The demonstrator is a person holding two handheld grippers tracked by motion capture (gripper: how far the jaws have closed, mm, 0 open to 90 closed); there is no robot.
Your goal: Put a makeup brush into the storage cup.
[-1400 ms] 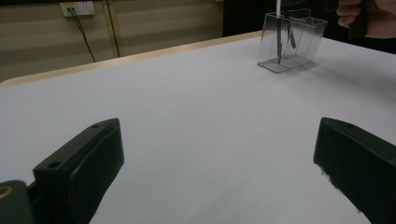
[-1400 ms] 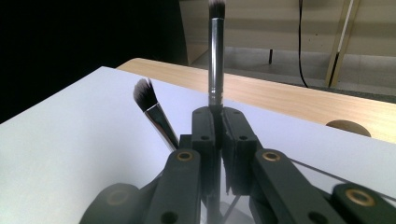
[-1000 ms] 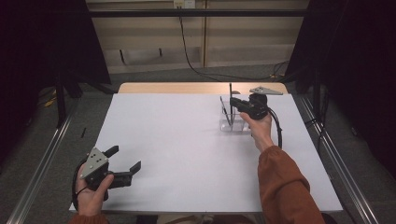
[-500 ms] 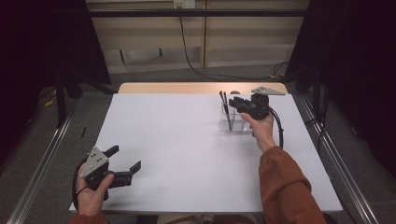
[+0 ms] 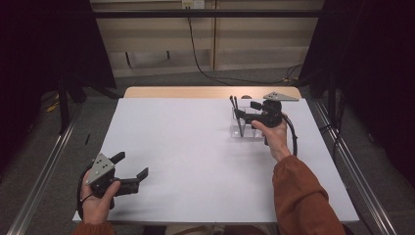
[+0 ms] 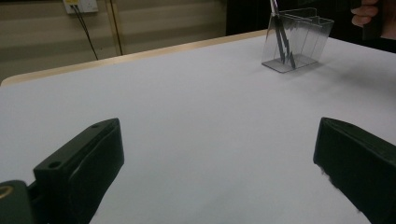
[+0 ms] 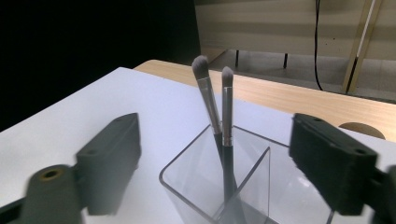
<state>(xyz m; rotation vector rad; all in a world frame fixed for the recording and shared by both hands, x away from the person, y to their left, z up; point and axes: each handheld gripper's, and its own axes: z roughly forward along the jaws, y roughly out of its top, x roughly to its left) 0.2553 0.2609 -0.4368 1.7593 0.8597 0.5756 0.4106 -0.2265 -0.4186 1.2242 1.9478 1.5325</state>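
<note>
Two makeup brushes (image 7: 219, 107) upright in one clear holder (image 7: 196, 196), right tongs (image 7: 215, 154) just opening

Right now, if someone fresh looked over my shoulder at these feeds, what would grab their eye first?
Two makeup brushes standing bristles up in a clear acrylic holder at the far right of the white table. The right gripper is at the holder; its fingers have just been opening and now stand wide on either side of the brushes, not pressing them. The left gripper rests open at the near left corner.
</note>
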